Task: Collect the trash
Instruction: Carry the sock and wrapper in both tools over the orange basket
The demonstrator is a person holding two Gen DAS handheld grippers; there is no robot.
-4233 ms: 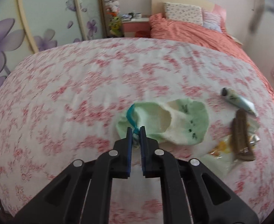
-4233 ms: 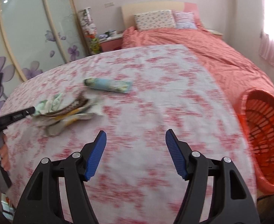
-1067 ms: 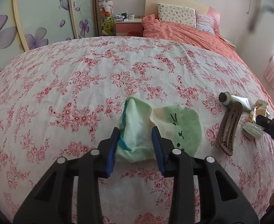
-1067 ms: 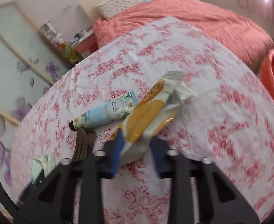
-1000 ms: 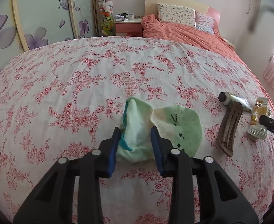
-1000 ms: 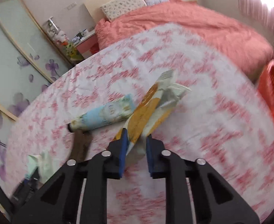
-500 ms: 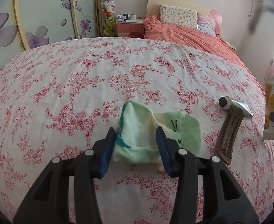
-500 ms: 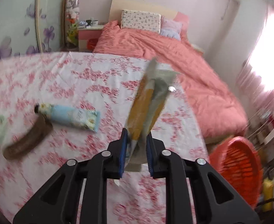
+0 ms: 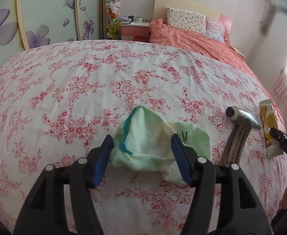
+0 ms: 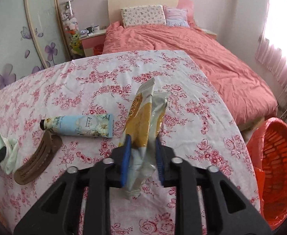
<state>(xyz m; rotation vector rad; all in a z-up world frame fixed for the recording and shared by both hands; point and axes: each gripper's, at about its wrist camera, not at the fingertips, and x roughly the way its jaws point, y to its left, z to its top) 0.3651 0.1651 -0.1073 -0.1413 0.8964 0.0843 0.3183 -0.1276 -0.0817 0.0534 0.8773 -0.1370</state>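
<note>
A yellow and silver snack wrapper (image 10: 143, 117) stands upright in my right gripper (image 10: 142, 156), whose jaws are closing with the pads pressed on its lower part. It is held above the floral sheet (image 10: 192, 117). The same wrapper (image 9: 268, 125) shows at the right edge of the left wrist view. My left gripper (image 9: 142, 158) is opening. A pale green sock (image 9: 153, 143) lies crumpled on the sheet between its spread pads.
A light blue tube (image 10: 78, 126) and a brown hair clip (image 10: 37, 164) lie on the sheet between the sock and the wrapper. An orange basket (image 10: 276, 160) sits on the floor off the right edge. Behind lies a bed with an orange duvet (image 10: 202, 49).
The left jaws have spread apart around the sock, which now rests loose on the sheet. The right gripper has lifted the wrapper off the sheet and rolled it upright.
</note>
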